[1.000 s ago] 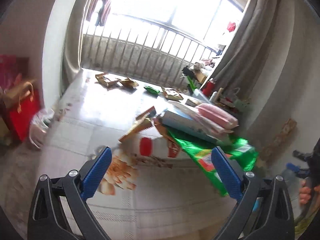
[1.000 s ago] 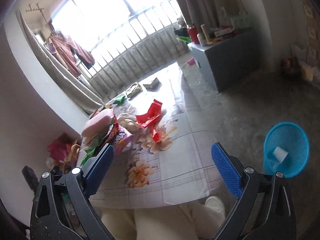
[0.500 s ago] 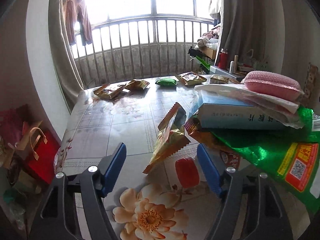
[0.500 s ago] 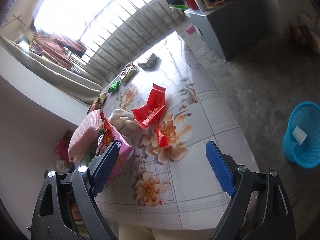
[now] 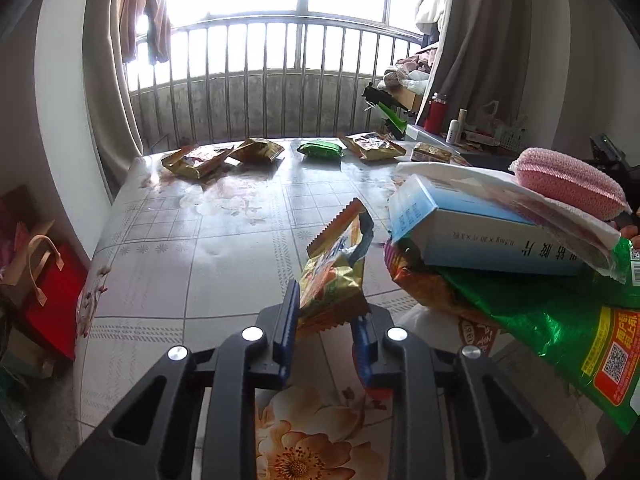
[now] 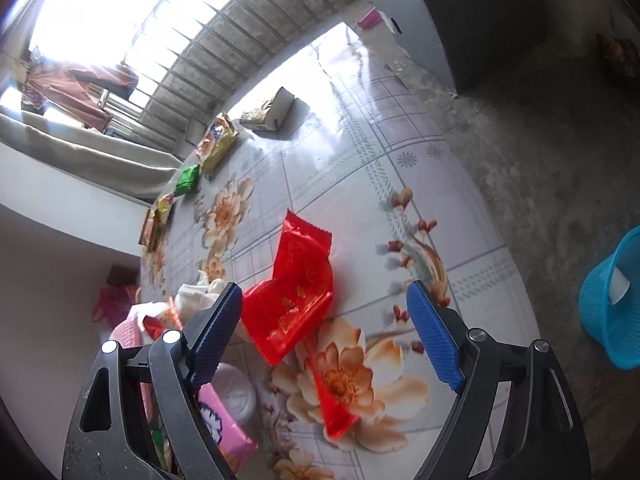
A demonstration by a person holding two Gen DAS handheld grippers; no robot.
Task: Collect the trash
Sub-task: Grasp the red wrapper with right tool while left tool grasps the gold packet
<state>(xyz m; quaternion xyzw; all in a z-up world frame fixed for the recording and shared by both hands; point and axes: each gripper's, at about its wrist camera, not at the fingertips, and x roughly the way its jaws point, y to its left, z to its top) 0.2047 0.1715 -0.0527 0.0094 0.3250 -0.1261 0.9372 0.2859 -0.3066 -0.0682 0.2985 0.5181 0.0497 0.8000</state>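
Left hand-held gripper (image 5: 325,326) pinches the gold wrapper (image 5: 335,276); lift it straight up. Right hand-held gripper (image 6: 326,334), wide open, hovers above the red wrapper (image 6: 294,284).

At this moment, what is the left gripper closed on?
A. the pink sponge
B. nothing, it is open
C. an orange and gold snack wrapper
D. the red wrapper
C: the left gripper pinches the lower end of the orange and gold snack wrapper, which stands up between its blue pads.
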